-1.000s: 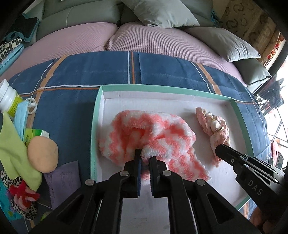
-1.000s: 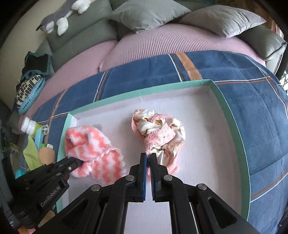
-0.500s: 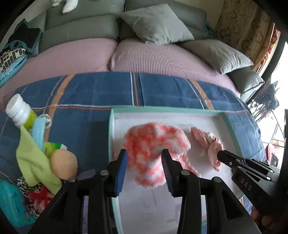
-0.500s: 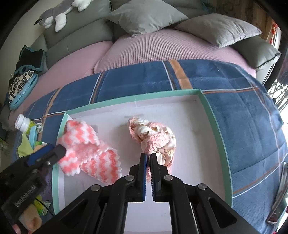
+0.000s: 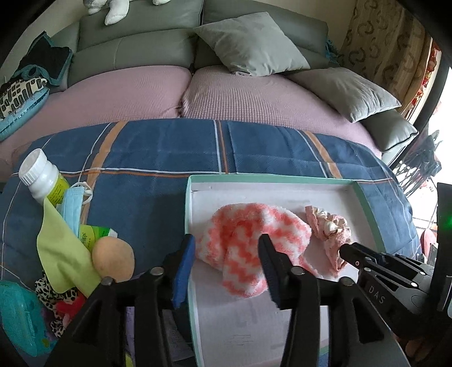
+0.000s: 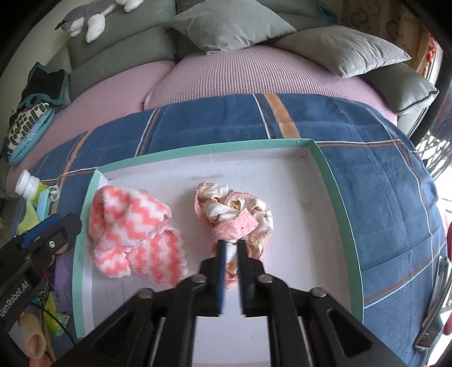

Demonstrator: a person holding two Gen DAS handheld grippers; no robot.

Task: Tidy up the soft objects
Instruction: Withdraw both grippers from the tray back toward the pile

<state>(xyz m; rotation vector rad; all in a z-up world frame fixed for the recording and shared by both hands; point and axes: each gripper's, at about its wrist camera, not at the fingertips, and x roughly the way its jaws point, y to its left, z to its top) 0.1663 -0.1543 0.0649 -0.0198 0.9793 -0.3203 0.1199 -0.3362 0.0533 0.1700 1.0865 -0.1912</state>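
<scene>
A white tray with a green rim (image 5: 271,178) (image 6: 203,148) lies on a blue plaid blanket. In it are a fuzzy pink-and-white zigzag sock (image 5: 243,234) (image 6: 132,223) on the left and a crumpled pink frilly cloth (image 5: 330,228) (image 6: 237,209) to its right. My left gripper (image 5: 227,242) hovers over the sock's near end. Its jaws are opening wide and the pads are off the sock. My right gripper (image 6: 231,245) is at the frilly cloth's near edge. Its jaws are opening, with a fold of the cloth lying loose between the pads.
Left of the tray lie a white-capped bottle (image 5: 39,175), a blue face mask (image 5: 72,209), a yellow-green cloth (image 5: 62,254), a peach sponge (image 5: 113,258) and a teal case (image 5: 17,316). Grey pillows (image 5: 251,45) and a plush toy (image 6: 90,17) sit on the sofa behind.
My left gripper let go of the sock, spread its jaws and rose back from it. My right gripper's shut jaws have parted slightly on the frilly cloth.
</scene>
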